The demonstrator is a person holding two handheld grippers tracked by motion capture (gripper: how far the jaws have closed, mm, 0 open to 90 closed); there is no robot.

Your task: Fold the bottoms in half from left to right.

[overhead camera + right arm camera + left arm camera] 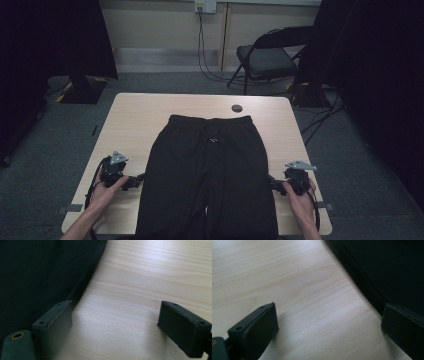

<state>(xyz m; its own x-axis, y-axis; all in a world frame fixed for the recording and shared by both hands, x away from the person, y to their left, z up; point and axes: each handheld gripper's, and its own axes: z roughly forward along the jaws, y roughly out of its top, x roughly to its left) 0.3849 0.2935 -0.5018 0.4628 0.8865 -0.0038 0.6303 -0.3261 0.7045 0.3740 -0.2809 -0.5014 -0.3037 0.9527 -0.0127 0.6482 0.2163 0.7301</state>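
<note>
High view: black trousers (207, 175) flat between left claw (134, 181) and right claw (274, 185); both wide open, empty, at trouser edges.

trousers (207, 175): leg ends run off the high view's bottom edge | my left gripper (329, 327): far jaw cut by its view's right edge | small dark round thing (237, 108) on the table (135, 112): too small to identify | my forearms: cropped at the bottom
</note>
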